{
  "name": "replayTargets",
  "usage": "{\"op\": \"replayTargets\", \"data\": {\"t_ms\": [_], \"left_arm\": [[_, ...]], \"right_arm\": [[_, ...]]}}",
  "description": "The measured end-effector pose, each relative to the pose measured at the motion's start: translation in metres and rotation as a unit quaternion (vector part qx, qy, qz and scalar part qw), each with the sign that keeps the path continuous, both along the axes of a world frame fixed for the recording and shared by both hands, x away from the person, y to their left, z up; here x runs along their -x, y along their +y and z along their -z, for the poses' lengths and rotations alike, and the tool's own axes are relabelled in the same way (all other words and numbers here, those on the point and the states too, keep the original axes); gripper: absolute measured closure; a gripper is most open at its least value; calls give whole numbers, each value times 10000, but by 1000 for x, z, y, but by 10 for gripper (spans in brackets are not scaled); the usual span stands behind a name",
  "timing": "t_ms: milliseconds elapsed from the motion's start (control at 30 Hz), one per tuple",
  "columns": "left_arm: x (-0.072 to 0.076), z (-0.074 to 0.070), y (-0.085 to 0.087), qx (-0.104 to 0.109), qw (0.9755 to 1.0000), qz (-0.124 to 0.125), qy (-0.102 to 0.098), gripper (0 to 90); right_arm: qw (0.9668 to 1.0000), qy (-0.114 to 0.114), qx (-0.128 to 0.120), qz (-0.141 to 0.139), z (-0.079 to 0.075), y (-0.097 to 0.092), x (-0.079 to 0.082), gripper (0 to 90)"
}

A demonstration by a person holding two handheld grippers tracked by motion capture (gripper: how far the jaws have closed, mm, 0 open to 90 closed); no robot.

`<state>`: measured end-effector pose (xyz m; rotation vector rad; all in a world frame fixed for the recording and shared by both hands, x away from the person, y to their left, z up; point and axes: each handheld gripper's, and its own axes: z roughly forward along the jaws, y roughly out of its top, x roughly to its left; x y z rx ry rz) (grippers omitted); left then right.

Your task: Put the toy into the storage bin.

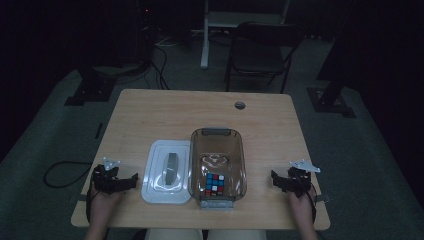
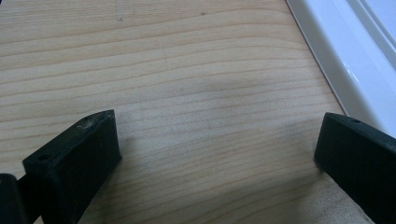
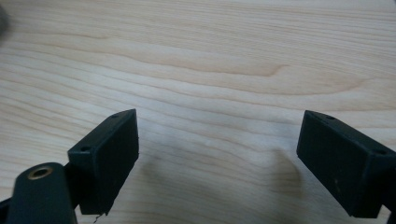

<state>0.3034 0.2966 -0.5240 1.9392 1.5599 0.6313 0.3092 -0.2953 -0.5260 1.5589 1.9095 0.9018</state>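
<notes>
A clear brown-tinted plastic container (image 1: 218, 132) stands near the middle of the wooden table (image 1: 200, 110), and a colourful puzzle cube (image 1: 215, 184) lies in its near end. Its white lid (image 1: 167, 172) lies flat just left of it. My left gripper (image 1: 131, 181) rests low at the table's front left, pointing toward the lid, open with nothing between its jaws (image 2: 217, 140). The lid's white edge (image 2: 336, 51) shows close beside its right jaw. My right gripper (image 1: 274, 178) sits at the front right, pointing toward the container, open over bare wood (image 3: 219, 140).
A round cable hole (image 1: 240, 105) sits at the table's far side. A dark folding chair (image 1: 260, 50) and a white stand leg (image 1: 205, 35) are beyond the table. A cable (image 1: 60, 172) loops on the floor at the left. Both hands are near the table's front edge.
</notes>
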Motion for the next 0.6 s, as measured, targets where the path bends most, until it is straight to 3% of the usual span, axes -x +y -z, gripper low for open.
{"op": "replayTargets", "data": {"t_ms": [200, 600], "left_arm": [[0, 0, 0, -4, 10000, 10, 1, 8], [0, 0, 0, -2, 10000, 14, 6, 7]], "right_arm": [[9995, 270, 114, 73, 2, 2, -4, 121], [9995, 271, 122, 124, 2, 3, -4, 120]]}}
